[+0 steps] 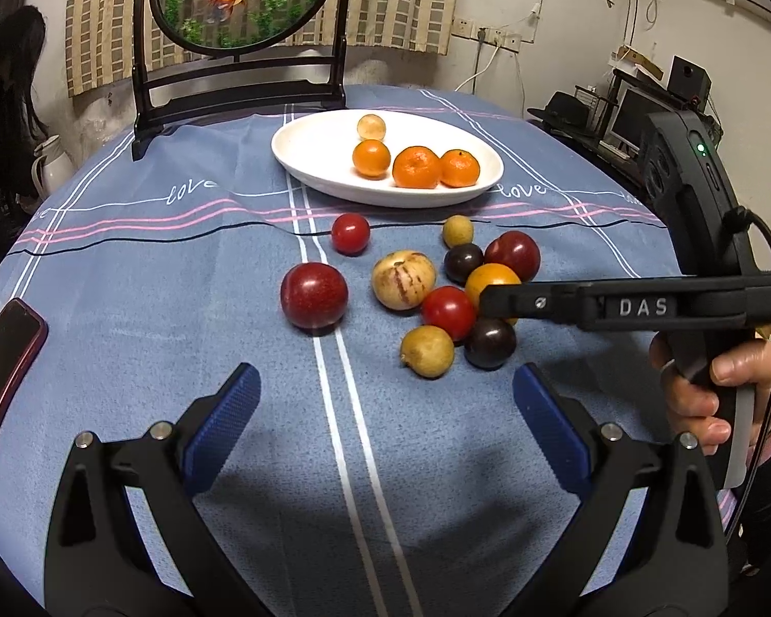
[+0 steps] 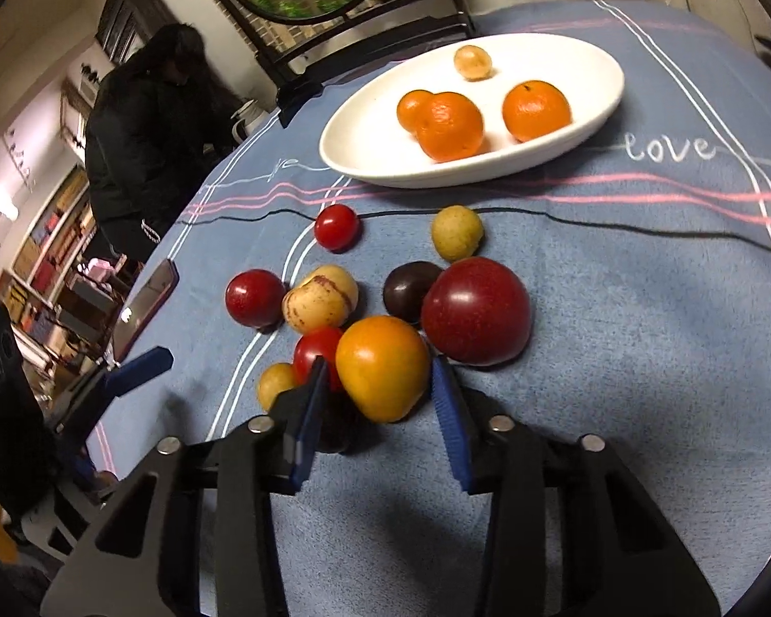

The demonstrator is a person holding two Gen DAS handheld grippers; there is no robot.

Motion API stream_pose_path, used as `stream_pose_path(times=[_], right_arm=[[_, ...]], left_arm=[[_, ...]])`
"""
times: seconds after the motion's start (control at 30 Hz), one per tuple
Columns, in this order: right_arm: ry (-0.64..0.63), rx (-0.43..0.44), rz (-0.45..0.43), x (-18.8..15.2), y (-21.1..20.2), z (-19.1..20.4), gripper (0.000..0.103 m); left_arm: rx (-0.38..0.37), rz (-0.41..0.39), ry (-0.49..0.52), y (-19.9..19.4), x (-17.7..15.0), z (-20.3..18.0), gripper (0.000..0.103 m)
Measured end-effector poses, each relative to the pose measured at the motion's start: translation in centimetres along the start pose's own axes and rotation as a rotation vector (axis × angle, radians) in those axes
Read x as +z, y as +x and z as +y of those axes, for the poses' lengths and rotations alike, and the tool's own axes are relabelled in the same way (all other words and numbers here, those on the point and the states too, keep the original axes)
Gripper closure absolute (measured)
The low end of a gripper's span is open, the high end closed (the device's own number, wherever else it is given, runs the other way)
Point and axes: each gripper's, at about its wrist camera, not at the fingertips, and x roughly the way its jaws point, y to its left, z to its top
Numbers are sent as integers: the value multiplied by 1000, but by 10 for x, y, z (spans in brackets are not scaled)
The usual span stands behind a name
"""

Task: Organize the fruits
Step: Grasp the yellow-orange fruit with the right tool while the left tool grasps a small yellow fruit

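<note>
My right gripper (image 2: 380,367) points down at a cluster of loose fruit on the blue tablecloth, and its blue pads (image 2: 444,401) sit against both sides of an orange-yellow fruit (image 2: 383,365) still resting on the cloth. Around it lie a big red plum (image 2: 475,311), a red cherry tomato (image 2: 316,352), a dark plum (image 2: 408,288) and a pale striped fruit (image 2: 321,298). The white oval plate (image 1: 308,149) beyond holds three tangerines (image 1: 416,167) and a pale longan (image 1: 371,127). My left gripper (image 1: 385,383) hovers open and empty over the cloth, short of the cluster.
A red phone (image 1: 5,370) lies at the table's left edge. A black framed round screen (image 1: 241,25) stands behind the plate. A person in dark clothes (image 2: 149,128) stands beyond the table's far left. A hand (image 1: 704,391) holds the right gripper's handle.
</note>
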Motion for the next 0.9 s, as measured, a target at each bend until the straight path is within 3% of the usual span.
stream_pose_path(times=[0.13,0.27,0.4,0.47,0.73,0.8,0.9], right_arm=[[34,24,-43,0,-13,-5,65],[18,34,-126,-1,-35,-2,65],[16,30,-133,-2,-39,-3,65],[10,26,-127,-2,-38,-1,65],[-56,-52,-190,-3,-48,6,65],[-52,-54,-181,-3,-46,5,65],[-50,-44,-125,-5,-40,3,66]], left_arm=[[-6,14,-2,2,0,1,3],[-59,15,-3,4,1,2,6],[-88,31,66,10,5,-7,39],[-65,55,141,18,9,-14,47],[-44,126,239,44,17,-23,57],[-59,139,235,47,18,-22,63],[-63,144,236,49,18,-23,64]])
